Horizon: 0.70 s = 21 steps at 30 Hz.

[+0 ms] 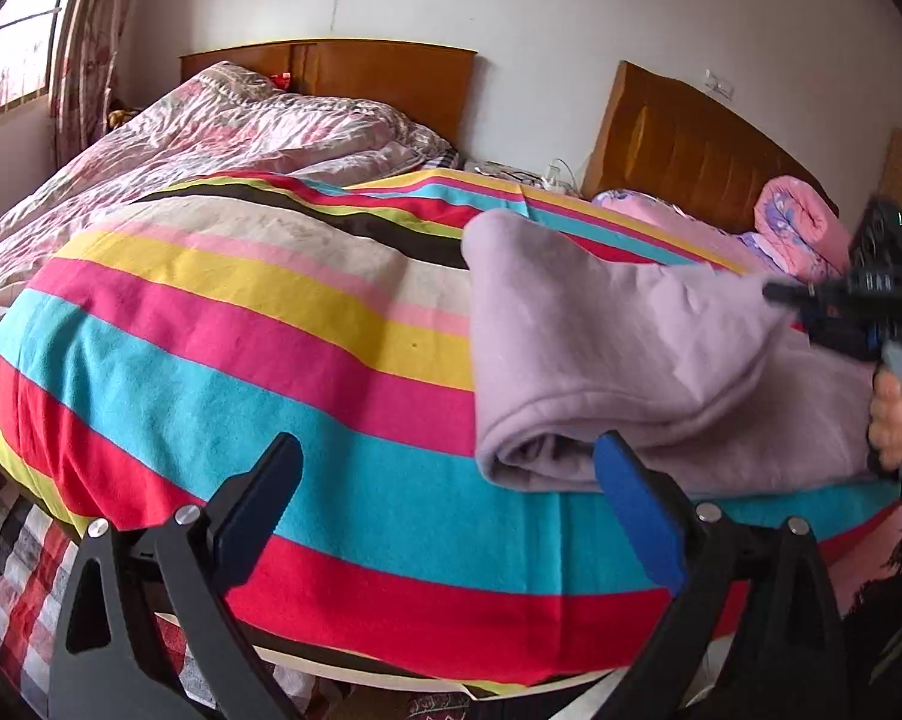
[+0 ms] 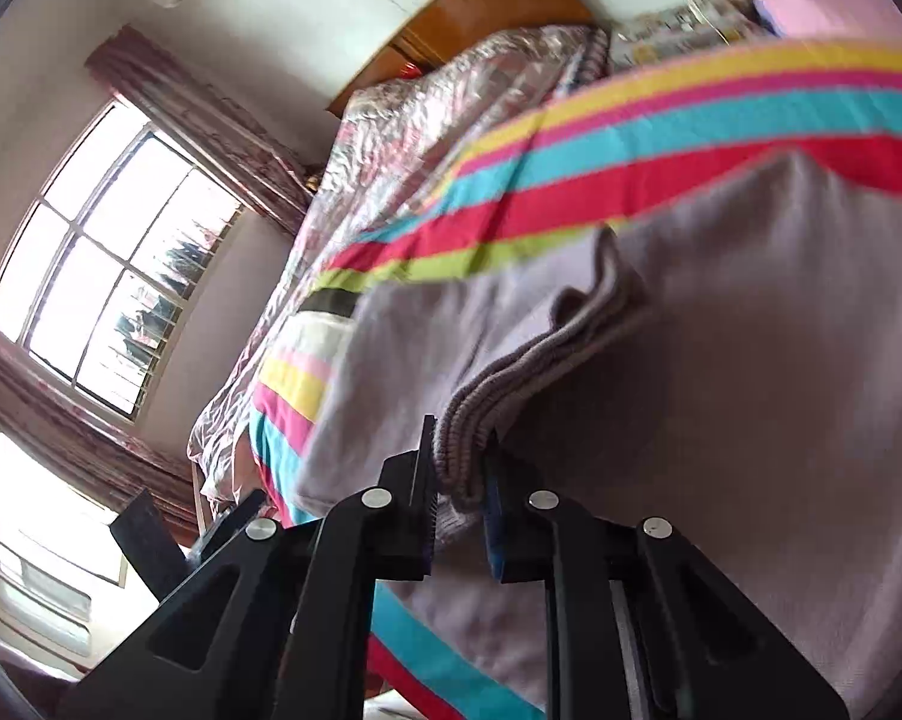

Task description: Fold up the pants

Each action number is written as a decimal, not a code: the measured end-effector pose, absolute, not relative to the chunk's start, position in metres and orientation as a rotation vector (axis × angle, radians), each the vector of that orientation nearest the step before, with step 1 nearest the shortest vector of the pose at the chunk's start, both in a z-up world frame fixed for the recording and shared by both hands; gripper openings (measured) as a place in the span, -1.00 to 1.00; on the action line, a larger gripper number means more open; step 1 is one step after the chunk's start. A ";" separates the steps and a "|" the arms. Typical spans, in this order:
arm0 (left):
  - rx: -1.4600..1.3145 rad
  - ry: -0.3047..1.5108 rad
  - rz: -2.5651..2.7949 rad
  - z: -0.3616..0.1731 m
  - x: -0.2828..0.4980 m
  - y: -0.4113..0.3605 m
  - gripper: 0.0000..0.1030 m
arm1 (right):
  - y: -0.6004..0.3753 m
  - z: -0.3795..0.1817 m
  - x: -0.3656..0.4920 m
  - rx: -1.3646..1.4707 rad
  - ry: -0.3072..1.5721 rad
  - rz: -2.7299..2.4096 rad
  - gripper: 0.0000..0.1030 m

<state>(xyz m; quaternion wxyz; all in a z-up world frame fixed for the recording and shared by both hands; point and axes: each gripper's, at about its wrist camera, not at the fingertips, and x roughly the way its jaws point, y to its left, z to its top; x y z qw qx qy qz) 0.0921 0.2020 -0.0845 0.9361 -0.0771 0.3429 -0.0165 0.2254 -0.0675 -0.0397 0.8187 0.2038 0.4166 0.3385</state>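
Observation:
Lilac fleece pants (image 1: 625, 348) lie partly folded on the striped blanket (image 1: 240, 330), at the right of the left wrist view. My left gripper (image 1: 451, 468) is open and empty, just in front of the pants' near folded edge. My right gripper (image 2: 460, 468) is shut on the ribbed hem of the pants (image 2: 721, 360) and holds that edge lifted over the rest of the garment. The right gripper also shows in the left wrist view (image 1: 778, 293) at the far right, pinching the raised cloth.
A pink floral quilt (image 1: 180, 138) lies bunched at the far left of the bed. Wooden headboards (image 1: 390, 78) stand against the wall. A rolled pink quilt (image 1: 799, 228) sits at the far right. A window (image 2: 108, 252) is on the left. A plaid cloth (image 1: 12, 564) lies below the bed edge.

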 end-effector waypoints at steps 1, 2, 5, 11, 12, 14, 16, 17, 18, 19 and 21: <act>-0.139 0.702 -0.043 -0.084 0.093 0.196 0.90 | -0.052 -0.017 0.232 0.395 0.850 0.755 -0.69; -0.127 0.703 -0.040 -0.084 0.095 0.191 0.91 | -0.034 0.006 0.239 0.359 0.815 0.793 -0.69; -0.161 0.711 -0.016 -0.087 0.111 0.187 0.92 | 0.024 0.075 0.247 0.222 0.703 0.898 -0.69; -0.231 0.757 0.083 -0.102 0.139 0.210 0.96 | 0.054 0.143 0.234 0.146 0.556 0.934 -0.74; -0.213 0.769 0.095 -0.105 0.139 0.211 0.96 | 0.044 0.140 0.233 0.158 0.555 0.924 -0.76; -0.155 0.798 0.136 -0.111 0.140 0.212 0.95 | 0.009 0.123 0.229 0.196 0.548 0.856 -0.96; -0.132 0.807 0.156 -0.116 0.138 0.215 0.94 | -0.038 0.087 0.228 0.278 0.607 0.777 -0.96; -0.158 0.802 0.133 -0.117 0.136 0.219 0.94 | -0.061 0.062 0.228 0.324 0.669 0.747 -0.96; -0.177 0.799 0.117 -0.118 0.135 0.221 0.94 | -0.080 0.034 0.224 0.358 0.727 0.698 -0.96; -0.172 0.805 0.116 -0.119 0.136 0.222 0.94 | -0.099 0.006 0.217 0.372 0.778 0.620 -0.96; -0.142 0.820 0.120 -0.123 0.140 0.222 0.97 | -0.127 -0.046 0.208 0.373 0.876 0.494 -0.77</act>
